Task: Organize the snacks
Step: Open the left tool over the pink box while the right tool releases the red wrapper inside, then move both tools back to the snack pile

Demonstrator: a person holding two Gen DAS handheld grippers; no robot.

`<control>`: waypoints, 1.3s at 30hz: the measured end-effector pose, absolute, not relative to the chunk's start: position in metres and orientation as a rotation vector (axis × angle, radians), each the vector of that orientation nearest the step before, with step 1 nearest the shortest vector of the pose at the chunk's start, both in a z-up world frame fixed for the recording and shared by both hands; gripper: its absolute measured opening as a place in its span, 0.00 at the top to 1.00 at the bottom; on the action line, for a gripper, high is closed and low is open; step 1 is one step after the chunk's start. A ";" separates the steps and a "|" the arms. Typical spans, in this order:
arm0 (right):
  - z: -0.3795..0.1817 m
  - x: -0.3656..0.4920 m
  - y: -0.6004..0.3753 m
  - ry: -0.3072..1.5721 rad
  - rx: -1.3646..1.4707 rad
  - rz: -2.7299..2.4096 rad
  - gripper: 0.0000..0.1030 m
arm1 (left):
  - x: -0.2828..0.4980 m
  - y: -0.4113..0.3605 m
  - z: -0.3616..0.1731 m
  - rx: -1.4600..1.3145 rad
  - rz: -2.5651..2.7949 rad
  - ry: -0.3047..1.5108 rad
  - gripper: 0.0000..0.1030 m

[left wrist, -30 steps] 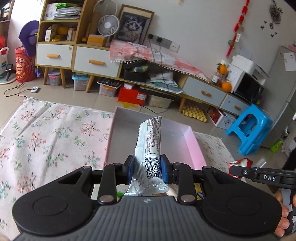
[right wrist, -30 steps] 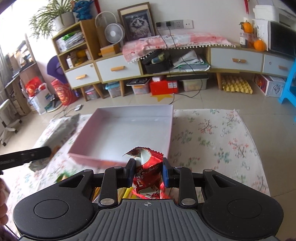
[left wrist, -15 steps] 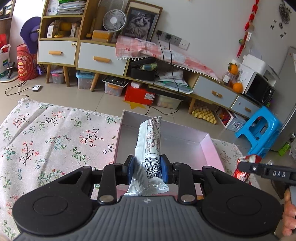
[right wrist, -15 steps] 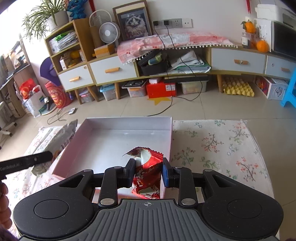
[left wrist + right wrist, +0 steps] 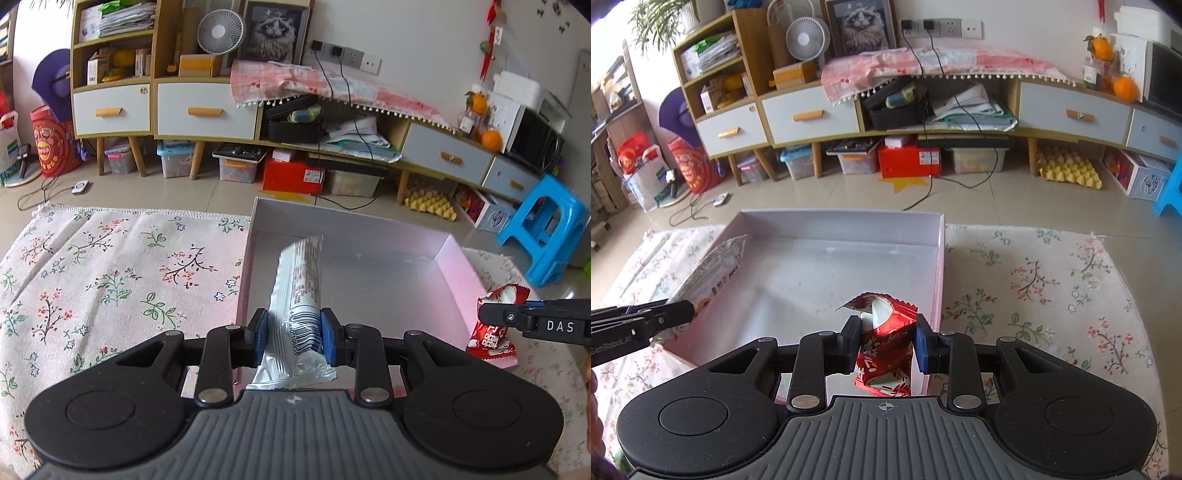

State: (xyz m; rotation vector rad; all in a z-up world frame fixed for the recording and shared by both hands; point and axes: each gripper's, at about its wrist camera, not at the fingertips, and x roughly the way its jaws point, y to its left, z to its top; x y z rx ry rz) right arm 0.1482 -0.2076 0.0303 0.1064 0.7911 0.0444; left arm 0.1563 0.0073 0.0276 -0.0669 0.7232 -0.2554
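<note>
Left wrist view: the left tongs (image 5: 294,338) are clamped on a silver-white snack packet (image 5: 297,295), which juts over the near left part of the shallow pink box (image 5: 463,273) on the floral cloth (image 5: 110,266).

Right wrist view: the right tongs (image 5: 886,345) are clamped on a crumpled red snack wrapper (image 5: 882,343) over the box's near right corner.

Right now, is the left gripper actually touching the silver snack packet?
Touching. The left wrist view shows the left gripper with both blue pads pressed against the sides of the silver snack packet, which stands clamped between them above the pink box.
</note>
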 end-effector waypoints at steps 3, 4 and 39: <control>0.027 0.148 -0.206 0.807 0.110 0.047 0.69 | 0.156 0.007 0.028 -0.059 -0.248 0.727 0.73; 0.027 0.147 -0.205 0.808 0.109 0.044 0.69 | 0.155 0.008 0.029 -0.063 -0.250 0.729 0.73; 0.123 0.032 -0.220 0.643 0.186 0.146 0.17 | 0.098 0.027 0.070 -0.092 -0.238 0.746 0.17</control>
